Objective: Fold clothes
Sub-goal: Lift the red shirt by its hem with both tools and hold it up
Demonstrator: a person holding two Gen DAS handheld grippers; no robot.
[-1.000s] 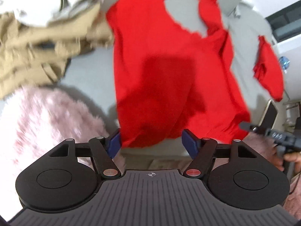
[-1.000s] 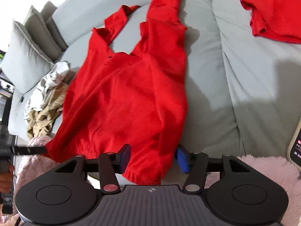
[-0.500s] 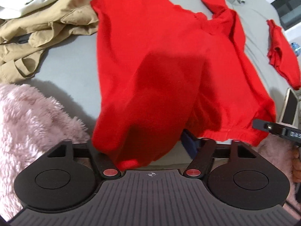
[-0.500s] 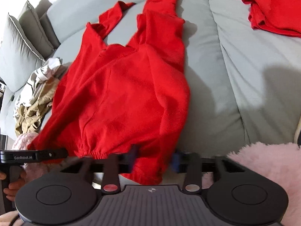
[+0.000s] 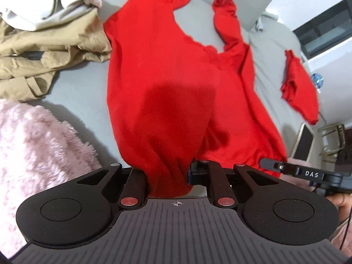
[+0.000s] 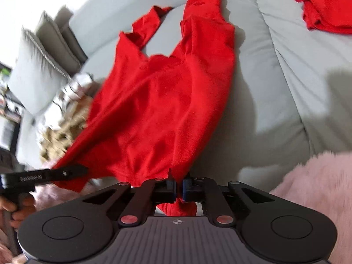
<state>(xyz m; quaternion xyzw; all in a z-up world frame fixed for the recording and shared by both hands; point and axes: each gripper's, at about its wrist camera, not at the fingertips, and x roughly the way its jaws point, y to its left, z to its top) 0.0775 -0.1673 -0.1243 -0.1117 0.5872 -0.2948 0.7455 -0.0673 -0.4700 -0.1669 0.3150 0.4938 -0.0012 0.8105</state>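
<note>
Both jaws have come in on the hem of the red sweatshirt (image 5: pixel 167 83) within the last second. A moment ago each hand-held gripper stood wide, with the hem edge lying loose between its fingers; now the cloth is gathered and pinched at two corners.

The left hand-held gripper (image 5: pixel 168 177) is closing, with a bunched fold of the hem between its fingers; the fabric funnels down into the gap and already looks caught. The right hand-held gripper (image 6: pixel 179 189) is nearly shut, its blue pads pressed on a thin pinch of the hem, with a tuft of red poking out below them.

The sweatshirt lies spread on the grey sofa (image 6: pixel 286 83), hem toward the person and sleeves reaching up to the backrest. Near the hem the body is lifted and ridged instead of lying flat, so the grip seems to be taking up some of the cloth.

A tan garment (image 5: pixel 44 52) and a white one (image 5: pixel 44 2) are heaped to the left, just beside the sweatshirt. A second red piece (image 6: pixel 325 6) lies well apart on the right, and a pink fluffy blanket (image 5: pixel 37 154) covers the near edge.

With both lower corners held, the hem looks ready to be carried up toward the shoulders for a first fold
</note>
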